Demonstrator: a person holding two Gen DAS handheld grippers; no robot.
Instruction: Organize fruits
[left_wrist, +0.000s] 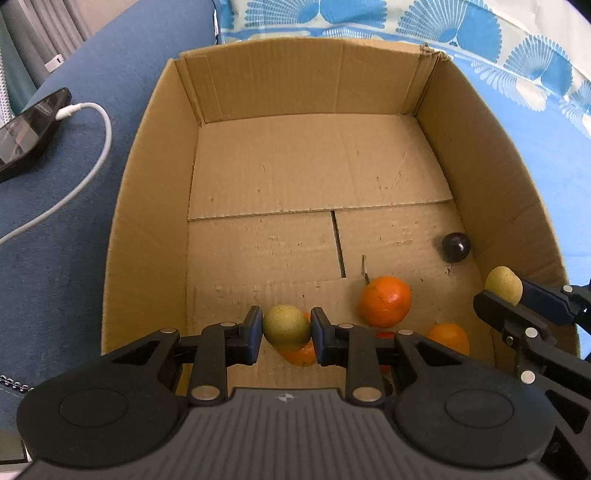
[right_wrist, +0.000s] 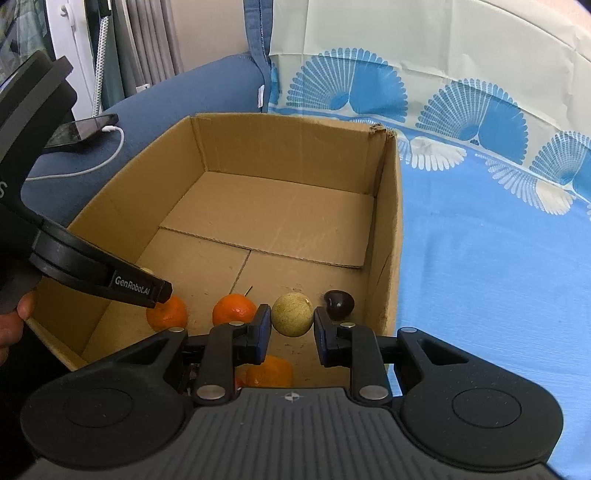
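Cardboard box (left_wrist: 155, 206) fills centre frame; left gripper (left_wrist: 287, 328) pinches a greenish fruit (left_wrist: 286, 326) low over it, right gripper (right_wrist: 291, 325) clamps a tan fruit (right_wrist: 292, 314). Oranges (left_wrist: 385, 301) partly hidden behind fingers.

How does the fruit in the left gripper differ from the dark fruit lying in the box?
The yellow-green fruit is pale and matte; the dark fruit is near black and glossy. The yellow-green fruit looks clearly larger than the dark one. It is clamped in the left gripper above the oranges, while the dark fruit rests loose on the box floor by the right wall. Both are roundish.
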